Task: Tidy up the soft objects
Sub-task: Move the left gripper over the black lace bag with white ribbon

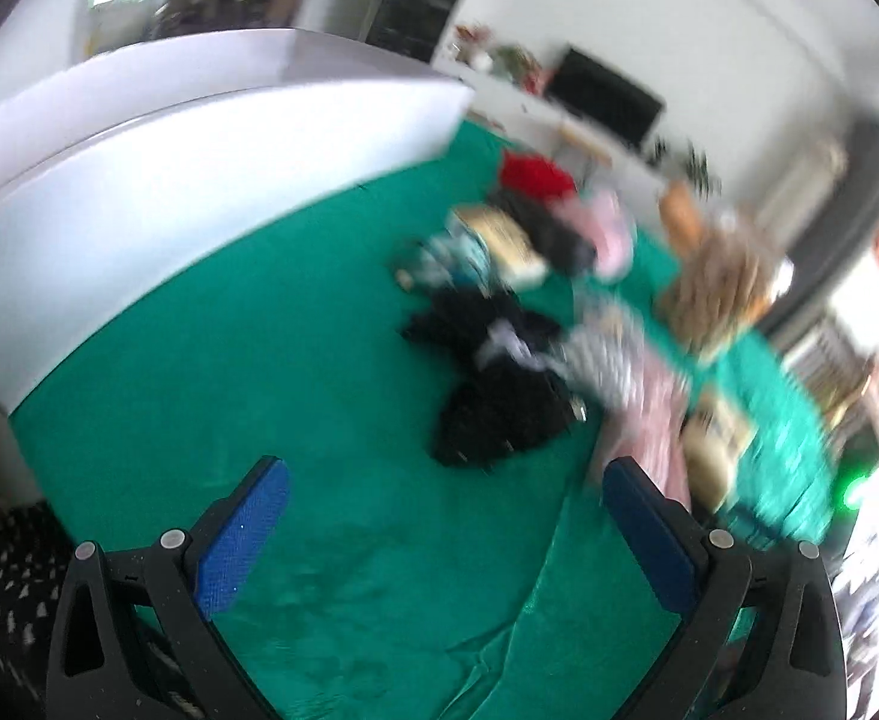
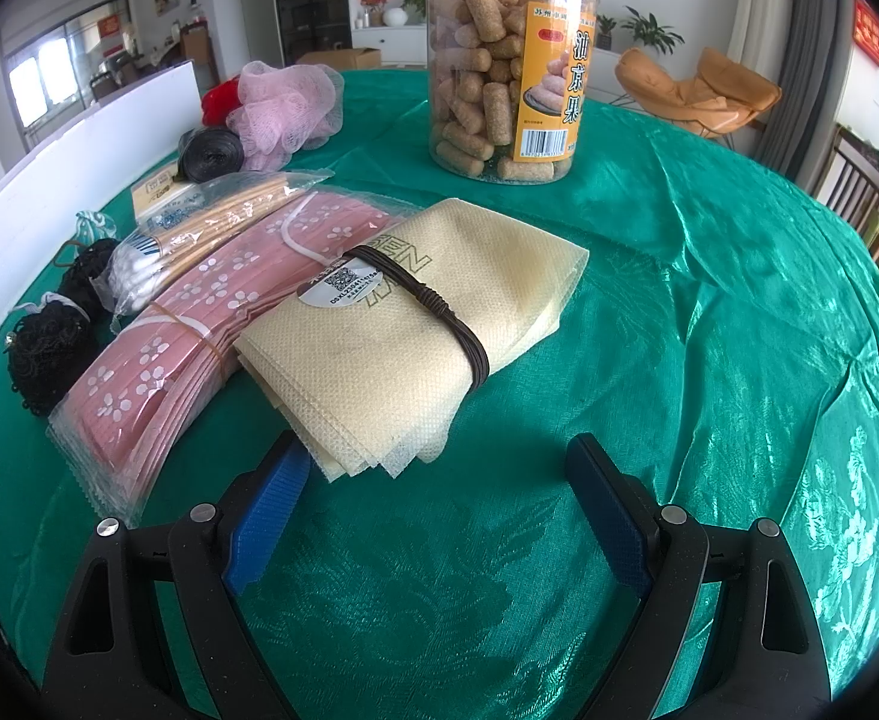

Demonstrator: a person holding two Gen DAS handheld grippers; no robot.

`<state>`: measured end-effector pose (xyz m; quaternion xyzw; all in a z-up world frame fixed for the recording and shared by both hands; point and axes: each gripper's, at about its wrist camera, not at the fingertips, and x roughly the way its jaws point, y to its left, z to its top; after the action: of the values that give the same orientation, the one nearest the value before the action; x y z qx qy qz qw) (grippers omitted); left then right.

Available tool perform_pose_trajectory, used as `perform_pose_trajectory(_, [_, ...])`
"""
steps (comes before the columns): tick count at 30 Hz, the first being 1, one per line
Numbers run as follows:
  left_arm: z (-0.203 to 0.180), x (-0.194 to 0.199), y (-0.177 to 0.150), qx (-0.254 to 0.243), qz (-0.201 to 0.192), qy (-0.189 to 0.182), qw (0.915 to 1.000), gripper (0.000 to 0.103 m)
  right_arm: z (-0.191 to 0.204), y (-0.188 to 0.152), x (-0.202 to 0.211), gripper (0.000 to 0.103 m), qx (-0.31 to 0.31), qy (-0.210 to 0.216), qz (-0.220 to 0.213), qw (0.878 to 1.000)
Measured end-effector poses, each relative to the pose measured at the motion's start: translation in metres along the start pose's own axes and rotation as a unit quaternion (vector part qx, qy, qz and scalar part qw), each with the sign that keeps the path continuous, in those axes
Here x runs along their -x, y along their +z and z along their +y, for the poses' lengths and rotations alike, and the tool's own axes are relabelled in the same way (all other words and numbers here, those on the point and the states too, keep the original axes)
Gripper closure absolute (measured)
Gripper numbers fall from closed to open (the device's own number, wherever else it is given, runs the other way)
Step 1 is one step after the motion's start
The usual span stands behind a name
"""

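A bright room with white walls, an orange chair [image 2: 700, 93] and potted plants lies behind a bench covered in a glossy green cloth [image 2: 709, 312] with a woven flower pattern; a white board [image 2: 73, 180] stands along its far-left edge. Taking the folded cream non-woven cloth [image 2: 403, 330] as the landmark: it is a stack of thin textured sheets, bound by a dark brown cord [image 2: 439, 306], with a round QR-code sticker [image 2: 334, 285] and large pale letters partly hidden under the cord, unreadable as a word. Touching its left side lies a clear packet of pink sheets with white blossoms [image 2: 187, 324]. Farther left are a bag of cotton swabs and wooden sticks [image 2: 199, 228], then black lace bundles [image 2: 55, 336]. Behind these sit a black roll [image 2: 211, 150], a pink mesh puff [image 2: 286, 105] and something red [image 2: 220, 99]. Behind and right of the cream cloth stands a clear jar of tan snack rolls [image 2: 499, 60], its orange label bearing Chinese characters and a barcode. The right tongs [image 2: 439, 492] are spread wide and empty, just in front of the cream cloth, whose near corner overlaps one blue pad. The left tongs [image 1: 445, 504] are likewise wide apart and empty, above bare green cloth well away from it; that view is motion-blurred, so the pile there shows only as dark, pink and tan patches.
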<state>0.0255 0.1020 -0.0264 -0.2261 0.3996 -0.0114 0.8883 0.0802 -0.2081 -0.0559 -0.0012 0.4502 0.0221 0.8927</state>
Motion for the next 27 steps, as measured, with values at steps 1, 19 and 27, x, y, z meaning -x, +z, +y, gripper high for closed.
perform_pose_trajectory(1, [0.007, 0.003, 0.003, 0.011, -0.005, -0.012, 0.9999, 0.000, 0.000, 0.000, 0.000, 0.014, 0.000, 0.000, 0.000, 1.000])
perform_pose_trajectory(19, [-0.045, -0.106, 0.043, -0.151, 0.140, 0.037, 0.9780, 0.046, 0.000, 0.000, 0.000, 0.014, 0.000, 0.000, -0.001, 1.000])
perform_pose_trajectory(27, [-0.030, -0.072, 0.041, -0.208, 0.166, 0.024, 0.9637, 0.054, 0.000, 0.000, 0.000, 0.014, 0.000, 0.000, -0.001, 1.000])
